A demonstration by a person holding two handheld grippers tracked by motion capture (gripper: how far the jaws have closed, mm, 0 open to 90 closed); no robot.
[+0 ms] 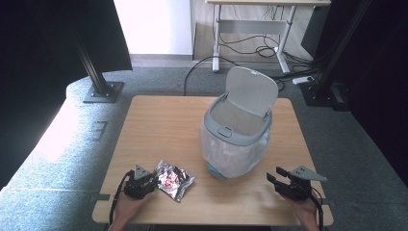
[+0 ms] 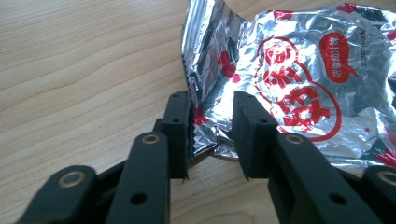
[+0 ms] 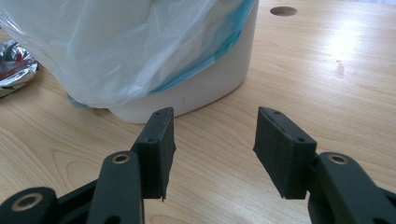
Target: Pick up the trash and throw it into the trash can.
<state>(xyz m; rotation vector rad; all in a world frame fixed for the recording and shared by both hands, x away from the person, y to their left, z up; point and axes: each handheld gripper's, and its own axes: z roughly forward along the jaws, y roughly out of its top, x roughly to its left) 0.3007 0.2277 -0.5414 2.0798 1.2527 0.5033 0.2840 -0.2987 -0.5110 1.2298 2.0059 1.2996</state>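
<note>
A crumpled silver snack wrapper (image 1: 174,180) with red print lies on the wooden table (image 1: 159,125) near its front left. My left gripper (image 1: 153,182) sits low at the wrapper's left edge. In the left gripper view the wrapper's (image 2: 299,84) crinkled corner lies between the jaws of that gripper (image 2: 212,105); one pad touches the foil, with a gap still between the pads. A grey-rimmed white bin (image 1: 238,130) with a clear bag stands mid-table, its lid (image 1: 252,89) flipped up. My right gripper (image 1: 274,173) rests open and empty at the front right, facing the bin's base (image 3: 201,84).
The plastic bag (image 3: 116,46) bulges over the bin's side toward my right gripper (image 3: 212,116). A round hole (image 3: 283,10) pierces the tabletop past the bin. Beyond the table are a desk frame (image 1: 250,29), floor cables and a black stand (image 1: 98,82).
</note>
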